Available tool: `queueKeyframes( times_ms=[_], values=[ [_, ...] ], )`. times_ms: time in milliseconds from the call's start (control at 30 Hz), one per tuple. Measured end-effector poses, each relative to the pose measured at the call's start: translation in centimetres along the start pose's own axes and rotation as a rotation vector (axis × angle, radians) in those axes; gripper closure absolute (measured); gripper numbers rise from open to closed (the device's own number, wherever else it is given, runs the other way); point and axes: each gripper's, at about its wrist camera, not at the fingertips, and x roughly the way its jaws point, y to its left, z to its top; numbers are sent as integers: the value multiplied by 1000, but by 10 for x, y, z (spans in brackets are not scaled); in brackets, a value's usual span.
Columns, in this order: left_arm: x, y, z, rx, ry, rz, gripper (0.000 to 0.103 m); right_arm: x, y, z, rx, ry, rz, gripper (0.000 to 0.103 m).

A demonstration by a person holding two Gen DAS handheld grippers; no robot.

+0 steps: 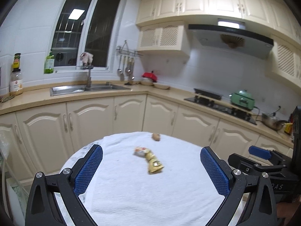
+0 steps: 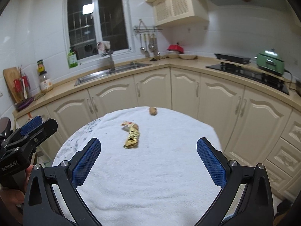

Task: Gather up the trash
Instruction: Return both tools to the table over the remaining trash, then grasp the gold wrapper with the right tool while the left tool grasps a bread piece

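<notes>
A crumpled yellow and white wrapper [image 1: 149, 160] lies near the middle of a round table under a white cloth [image 1: 150, 197]; it also shows in the right wrist view [image 2: 131, 135]. A small brown scrap [image 1: 156, 136] lies at the table's far edge, also in the right wrist view [image 2: 153, 111]. My left gripper [image 1: 151, 156] is open and empty, held above the near part of the table with the wrapper ahead between its fingers. My right gripper [image 2: 148, 147] is open and empty, likewise short of the wrapper. Each gripper shows at the edge of the other's view.
Cream kitchen cabinets [image 2: 188, 86] wrap around behind the table. The counter holds a sink [image 2: 111, 72], a hob [image 2: 248, 73], a green appliance [image 2: 270, 62] and bottles [image 1: 49, 62]. A cutting board [image 2: 11, 82] leans at the left.
</notes>
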Motion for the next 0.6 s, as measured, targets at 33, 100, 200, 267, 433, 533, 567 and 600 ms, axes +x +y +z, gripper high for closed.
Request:
queueKeyframes(
  times_ms=[33, 100, 200, 267, 433, 533, 567, 600],
  values=[
    [1, 2, -3, -2, 10, 7, 1, 8, 4, 0, -9, 13, 0, 0],
    [14, 0, 0, 4, 26, 22, 1, 21, 7, -2, -23, 34, 6, 0],
    [44, 2, 8, 12, 58, 50, 1, 49, 11, -5, -33, 90, 25, 0],
    [68, 0, 13, 5, 86, 55, 1, 68, 11, -6, -32, 123, 42, 0],
    [130, 6, 25, 16, 167, 107, 1, 119, 11, -7, -17, 201, 67, 3],
    [175, 8, 34, 20, 232, 120, 1, 152, 13, -7, -17, 255, 82, 9],
    [192, 9, 41, 21, 251, 127, 1, 165, 14, -8, -18, 278, 91, 14],
    [204, 10, 43, 22, 269, 130, 1, 177, 16, -8, -18, 298, 100, 17]
  ],
)
